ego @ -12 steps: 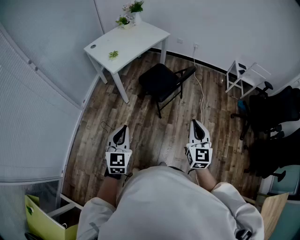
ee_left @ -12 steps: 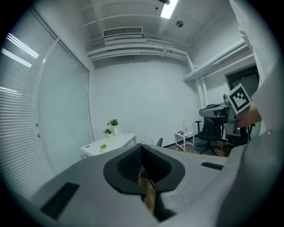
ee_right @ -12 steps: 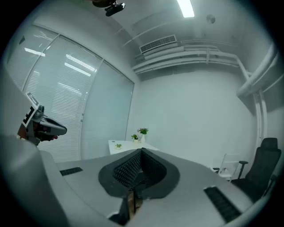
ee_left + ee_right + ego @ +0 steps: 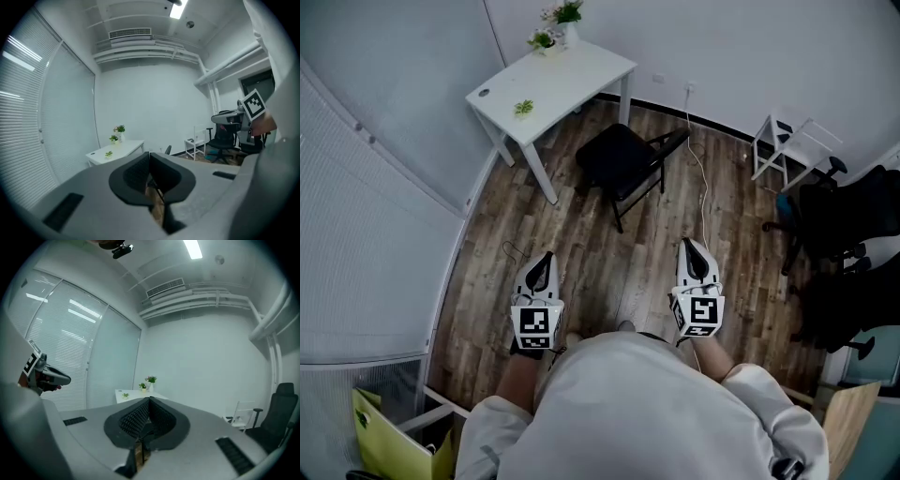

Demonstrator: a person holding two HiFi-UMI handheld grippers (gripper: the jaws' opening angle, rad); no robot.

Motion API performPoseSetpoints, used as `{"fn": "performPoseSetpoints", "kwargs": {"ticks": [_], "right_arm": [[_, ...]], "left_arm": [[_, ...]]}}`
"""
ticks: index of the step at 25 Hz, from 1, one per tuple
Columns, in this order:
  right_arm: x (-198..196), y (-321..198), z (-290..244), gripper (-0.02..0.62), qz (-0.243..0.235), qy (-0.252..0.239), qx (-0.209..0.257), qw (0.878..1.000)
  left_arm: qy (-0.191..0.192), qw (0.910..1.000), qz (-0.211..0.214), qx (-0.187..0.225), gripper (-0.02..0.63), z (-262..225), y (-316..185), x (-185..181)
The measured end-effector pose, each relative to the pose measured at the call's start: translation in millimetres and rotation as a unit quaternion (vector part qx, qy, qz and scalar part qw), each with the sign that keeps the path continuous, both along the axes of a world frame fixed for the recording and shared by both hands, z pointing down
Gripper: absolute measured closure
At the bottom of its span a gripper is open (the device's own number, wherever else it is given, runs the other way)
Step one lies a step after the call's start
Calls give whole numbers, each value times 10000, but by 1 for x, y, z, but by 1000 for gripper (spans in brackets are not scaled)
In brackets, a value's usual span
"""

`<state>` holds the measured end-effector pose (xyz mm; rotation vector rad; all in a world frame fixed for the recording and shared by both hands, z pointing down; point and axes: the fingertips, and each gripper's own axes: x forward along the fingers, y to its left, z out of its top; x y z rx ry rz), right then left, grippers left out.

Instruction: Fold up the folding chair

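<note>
Observed left gripper [image 4: 545, 257] and right gripper [image 4: 692, 247] held side by side, well short of folding chair [image 4: 619, 159], both aimed toward it. Found both pairs of jaws pressed together, nothing between (left tipped slightly down, right level). Located chair unfolded on wooden floor [image 4: 591, 244].

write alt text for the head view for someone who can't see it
Seen from above, a person holds a left gripper and a right gripper, both shut and empty, over a wooden floor. Ahead, a black folding chair stands open beside a white table.
</note>
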<state>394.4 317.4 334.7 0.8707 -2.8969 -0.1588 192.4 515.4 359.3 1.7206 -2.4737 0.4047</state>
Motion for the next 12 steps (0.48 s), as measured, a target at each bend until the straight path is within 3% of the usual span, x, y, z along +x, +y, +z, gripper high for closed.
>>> {"fn": "performPoseSetpoints", "kwargs": {"ticks": [1,2,3,4,6,12], "right_arm": [[2,-1,-1,580,-5,-22,24,10000],[2,-2,-2,576,-26,-36,34,10000],[3,-3,-2,423,-57,-50,19,10000],[4,-5,-2,323,-75,-72,-1,9999],[8,-10,-3,268,-50,-138,8,9999],[27,-26,6,256,-62,-198,-24,9998]], "left_arm": [[37,10000,26,37,593,-1,-1,2],[102,9999,71,70,545,-2,-2,4],[184,9997,116,92,433,-1,-4,6],[261,9995,141,103,359,0,-5,7],[343,9993,127,110,283,3,-8,7],[371,9993,22,23,259,10,-22,6]]}}
